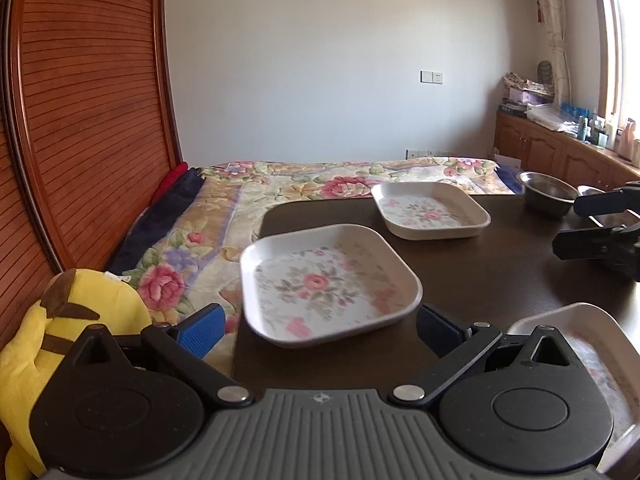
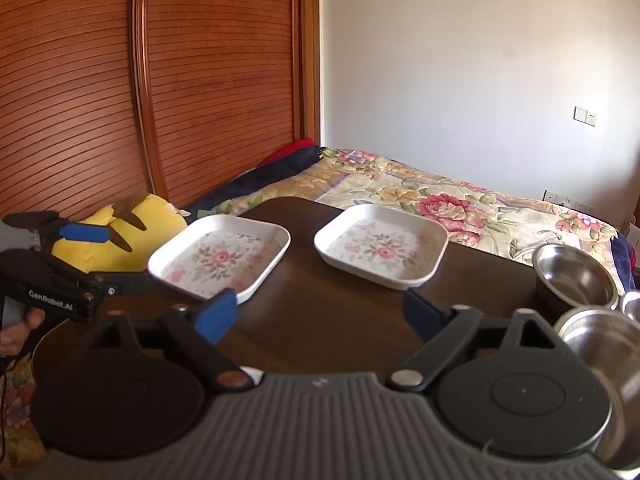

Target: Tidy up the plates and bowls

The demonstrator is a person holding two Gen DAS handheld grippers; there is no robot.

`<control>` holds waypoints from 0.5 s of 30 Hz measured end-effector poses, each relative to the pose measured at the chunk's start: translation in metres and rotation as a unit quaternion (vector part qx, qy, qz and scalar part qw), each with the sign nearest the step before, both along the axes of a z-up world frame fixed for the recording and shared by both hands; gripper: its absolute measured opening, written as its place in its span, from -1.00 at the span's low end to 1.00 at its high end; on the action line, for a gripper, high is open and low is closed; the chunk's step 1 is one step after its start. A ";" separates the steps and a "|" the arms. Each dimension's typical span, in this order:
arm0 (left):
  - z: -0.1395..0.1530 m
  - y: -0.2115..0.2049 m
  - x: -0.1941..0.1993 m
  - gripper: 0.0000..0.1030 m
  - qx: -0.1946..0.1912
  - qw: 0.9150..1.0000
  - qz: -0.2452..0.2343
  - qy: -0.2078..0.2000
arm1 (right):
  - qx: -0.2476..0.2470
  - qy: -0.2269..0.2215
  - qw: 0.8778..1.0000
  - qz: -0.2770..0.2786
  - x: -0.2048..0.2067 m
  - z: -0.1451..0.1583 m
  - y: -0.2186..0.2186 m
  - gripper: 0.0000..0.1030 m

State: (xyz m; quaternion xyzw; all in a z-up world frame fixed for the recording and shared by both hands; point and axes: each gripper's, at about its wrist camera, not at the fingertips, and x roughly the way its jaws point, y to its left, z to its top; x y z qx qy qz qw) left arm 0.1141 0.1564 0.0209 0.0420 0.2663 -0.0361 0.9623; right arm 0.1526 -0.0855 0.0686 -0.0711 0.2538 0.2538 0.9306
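Simply white, rose-patterned square plates (image 2: 219,255).

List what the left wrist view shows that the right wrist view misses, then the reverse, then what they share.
Left wrist only: a third floral plate at the near right, and a window above a cluttered cabinet.

Right wrist only: a second steel bowl close by, and a hand holding the left hand-held gripper.

Both: two floral plates on the dark table, one steel bowl, the yellow plush, the bed.

two plates (image 2: 219,258) (image 2: 381,246) on table (image 2: 320,320), bowls (image 2: 574,276) right.
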 end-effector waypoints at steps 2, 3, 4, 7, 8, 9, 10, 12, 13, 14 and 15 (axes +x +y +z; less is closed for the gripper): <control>0.002 0.006 0.007 1.00 -0.001 1.000 -0.001 -0.001 | -0.003 0.003 1.000 0.000 0.006 0.003 0.004 0.96; 0.003 0.009 0.009 1.00 0.001 1.000 0.000 -0.002 | -0.006 0.005 1.000 0.002 0.009 0.004 0.007 1.00; 0.004 0.011 0.013 1.00 0.003 1.000 0.002 -0.003 | -0.006 0.007 1.000 0.002 0.012 0.004 0.009 1.00; 0.006 0.017 0.022 1.00 0.012 1.000 0.005 -0.010 | -0.003 0.023 1.000 -0.003 0.021 0.006 0.017 1.00; 0.007 0.019 0.026 1.00 0.014 1.000 0.004 -0.012 | -0.002 0.028 1.000 -0.004 0.025 0.006 0.020 1.00; 0.007 0.021 0.030 1.00 0.014 1.000 0.003 -0.013 | 0.000 0.034 0.999 -0.003 0.029 0.006 0.022 1.00; 0.007 0.024 0.034 0.99 0.011 1.000 0.001 -0.013 | 0.002 0.038 0.999 -0.001 0.032 0.006 0.025 1.00; 0.007 0.029 0.041 0.96 0.003 1.000 -0.002 -0.011 | 0.005 0.044 0.999 0.000 0.039 0.005 0.031 1.00; 0.007 0.032 0.045 0.91 -0.003 1.000 -0.003 -0.008 | 0.005 0.047 0.999 0.001 0.043 0.004 0.033 1.00; 0.006 0.034 0.049 0.88 -0.007 1.000 -0.005 -0.005 | 0.001 0.052 0.999 0.001 0.047 0.003 0.037 1.00; 0.006 0.036 0.052 0.82 -0.009 1.000 -0.007 -0.004 | -0.006 0.056 0.998 0.003 0.052 0.001 0.041 1.00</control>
